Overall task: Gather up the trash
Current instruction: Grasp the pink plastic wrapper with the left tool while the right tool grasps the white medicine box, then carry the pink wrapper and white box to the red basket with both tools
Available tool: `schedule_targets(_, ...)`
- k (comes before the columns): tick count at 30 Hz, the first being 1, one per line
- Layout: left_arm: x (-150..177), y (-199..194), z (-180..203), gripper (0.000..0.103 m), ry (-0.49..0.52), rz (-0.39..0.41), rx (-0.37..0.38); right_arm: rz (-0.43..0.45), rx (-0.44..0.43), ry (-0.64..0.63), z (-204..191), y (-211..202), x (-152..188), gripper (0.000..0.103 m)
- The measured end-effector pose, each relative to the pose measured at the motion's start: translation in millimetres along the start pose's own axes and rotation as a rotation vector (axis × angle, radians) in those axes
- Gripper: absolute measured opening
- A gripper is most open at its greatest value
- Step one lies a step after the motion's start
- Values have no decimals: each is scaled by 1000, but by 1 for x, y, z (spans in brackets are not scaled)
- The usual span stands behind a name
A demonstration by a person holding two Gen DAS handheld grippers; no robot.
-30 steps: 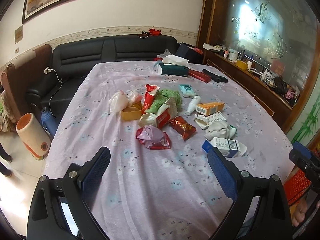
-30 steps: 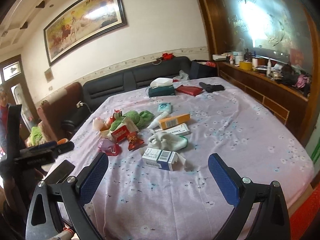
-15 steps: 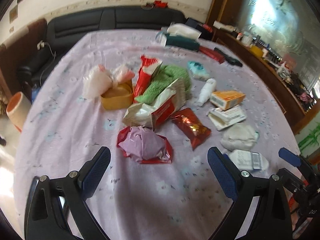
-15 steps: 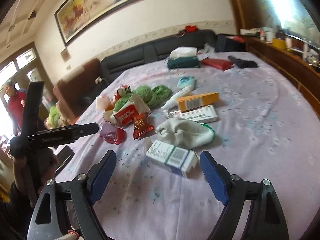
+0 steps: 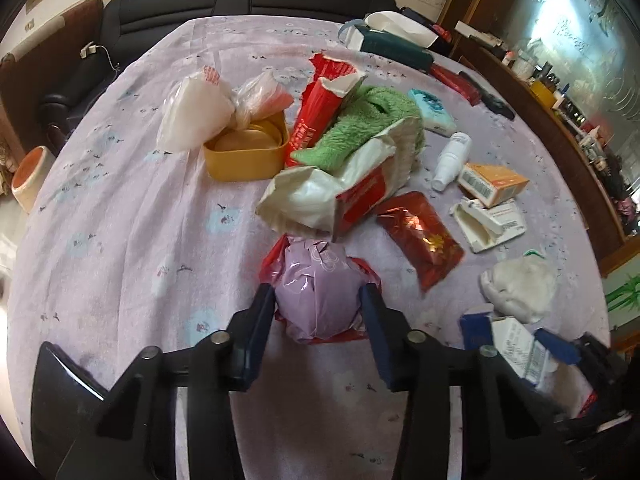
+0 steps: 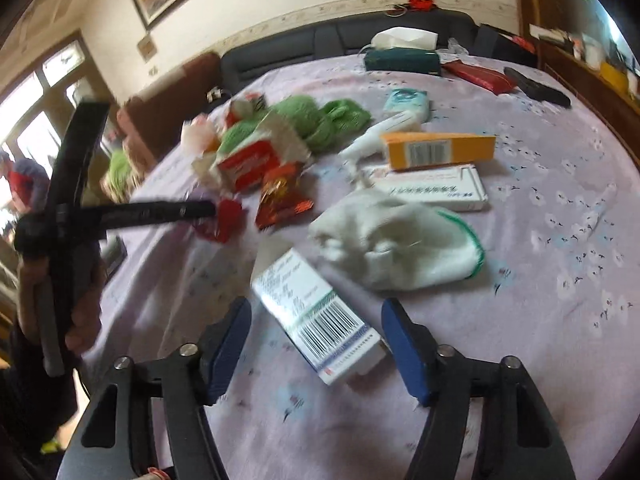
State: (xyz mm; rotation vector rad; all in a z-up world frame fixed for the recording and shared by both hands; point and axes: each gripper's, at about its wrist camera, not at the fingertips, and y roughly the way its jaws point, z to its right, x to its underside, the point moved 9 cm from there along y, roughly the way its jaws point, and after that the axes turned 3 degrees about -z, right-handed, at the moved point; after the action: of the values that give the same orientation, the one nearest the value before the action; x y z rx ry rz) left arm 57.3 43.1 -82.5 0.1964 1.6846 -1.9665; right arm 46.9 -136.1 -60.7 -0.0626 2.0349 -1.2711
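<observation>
A crumpled pink and red plastic wrapper [image 5: 318, 290] lies on the lilac tablecloth [image 5: 120, 220]. My left gripper [image 5: 318, 300] has its blue fingers touching both sides of the wrapper. A white medicine box with a barcode [image 6: 316, 312] lies flat between the open fingers of my right gripper [image 6: 316, 322], which do not touch it. The same box [image 5: 516, 344] shows at the lower right of the left wrist view. The left gripper also shows in the right wrist view [image 6: 204, 208], over the red wrapper [image 6: 226, 218].
More litter lies beyond: a torn red and white bag [image 5: 340, 196], green cloth [image 5: 360, 120], a yellow tub [image 5: 248, 148], a red foil packet [image 5: 420, 236], an orange box [image 5: 492, 184], a white sock [image 6: 396, 236]. A tissue box [image 6: 402, 60] stands far back. A black sofa [image 5: 240, 0] stands behind.
My left gripper moved forward and down and closed from wide open onto the pink wrapper. My right gripper moved down over the white box and narrowed around it.
</observation>
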Motion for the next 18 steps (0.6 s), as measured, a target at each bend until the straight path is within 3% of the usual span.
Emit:
schedule_targets(3,1,-7,-1,31,-11,18,-1,-29,78,-56,-8,9,8,71)
schedule_targets(5,3,-14,-2,28,-25,27,16,-33,114,-63,-6,11,8,58)
schedule_targets(9,8,-30,2,27,-26,48,33,-32,141,-55,-3,7,10,48)
schedule_targets(13,16,-64,19,27,-1,109,63,29,49,33,-8,-21,19,46)
schedule_targets(18,31,-107,68,27,102,170,145,170,23,146,-6,-84,31,46)
